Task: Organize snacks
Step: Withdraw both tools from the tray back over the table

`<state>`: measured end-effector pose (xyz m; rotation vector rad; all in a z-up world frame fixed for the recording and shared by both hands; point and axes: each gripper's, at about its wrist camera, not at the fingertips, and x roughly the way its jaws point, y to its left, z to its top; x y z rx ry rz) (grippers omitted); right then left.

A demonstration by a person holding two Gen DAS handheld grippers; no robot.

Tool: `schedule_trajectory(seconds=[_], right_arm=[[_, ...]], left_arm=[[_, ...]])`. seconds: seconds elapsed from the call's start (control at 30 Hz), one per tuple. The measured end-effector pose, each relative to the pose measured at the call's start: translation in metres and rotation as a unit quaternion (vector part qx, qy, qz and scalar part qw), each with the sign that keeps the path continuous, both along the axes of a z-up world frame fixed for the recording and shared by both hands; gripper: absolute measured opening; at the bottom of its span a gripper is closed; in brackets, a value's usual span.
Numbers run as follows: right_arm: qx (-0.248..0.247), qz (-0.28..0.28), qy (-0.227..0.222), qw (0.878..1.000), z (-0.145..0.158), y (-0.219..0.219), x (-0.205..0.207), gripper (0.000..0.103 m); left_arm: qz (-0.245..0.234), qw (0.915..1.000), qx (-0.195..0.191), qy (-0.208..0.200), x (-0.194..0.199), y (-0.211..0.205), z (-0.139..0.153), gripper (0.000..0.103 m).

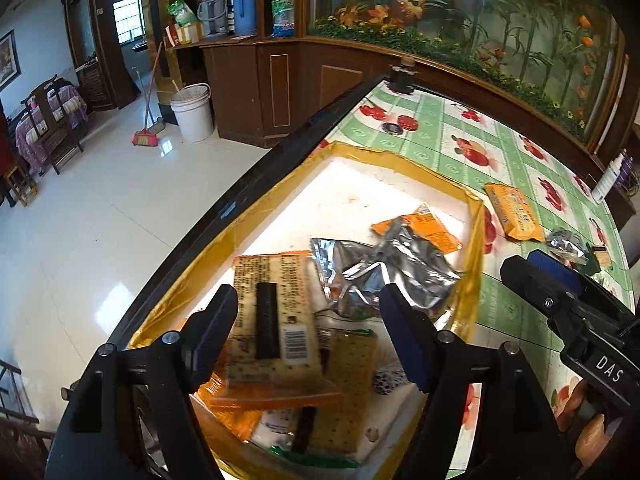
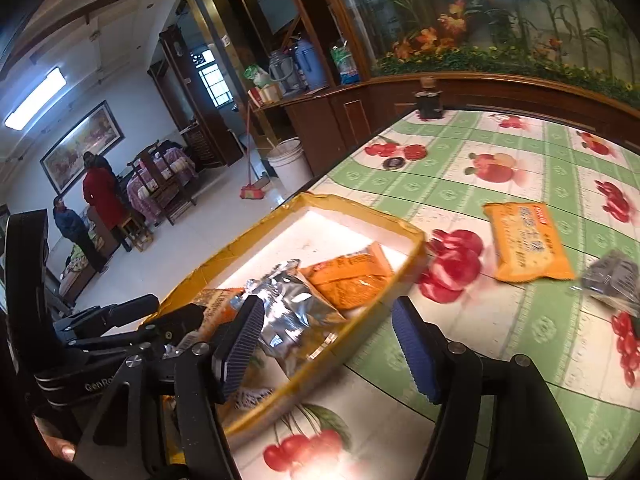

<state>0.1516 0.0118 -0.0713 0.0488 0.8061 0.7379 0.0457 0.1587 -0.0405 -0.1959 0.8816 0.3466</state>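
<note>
Two loose packets, an orange snack pack [image 2: 528, 242] and a crinkly dark one [image 2: 612, 280], lie on the table outside the tray [image 2: 400, 280]; light and slippery, best pinched mid-body, with both the left gripper [image 1: 308, 332] and right gripper [image 2: 328, 344] empty and parted

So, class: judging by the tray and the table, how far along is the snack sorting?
Done: several packets lie in the yellow-rimmed tray. In hand: nothing; the left gripper and right gripper both have open, empty jaws. Left: the orange packet and a dark packet still on the table.
</note>
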Motion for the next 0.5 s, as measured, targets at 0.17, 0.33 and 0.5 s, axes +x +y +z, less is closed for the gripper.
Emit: schedule_trajectory(seconds=[0.17, 0.33, 0.5], right_arm=[[0.001, -0.024, 0.003, 1.0, -0.001, -0.033, -0.003, 0.069], [0.001, -0.054, 0.008, 0.998, -0.005, -0.072, -0.005, 0.07], [0.003, -0.09, 0.019, 0.996, -0.01, -0.113, -0.006, 0.07]], left_arm=[[-0.016, 0.9999, 0.0, -0.001, 0.003, -0.019, 0.004, 0.073], [-0.035, 0.9994, -0.002, -0.001, 0.007, -0.04, 0.007, 0.073], [-0.06, 0.9982, -0.003, 0.001, 0.013, -0.064, 0.006, 0.073]])
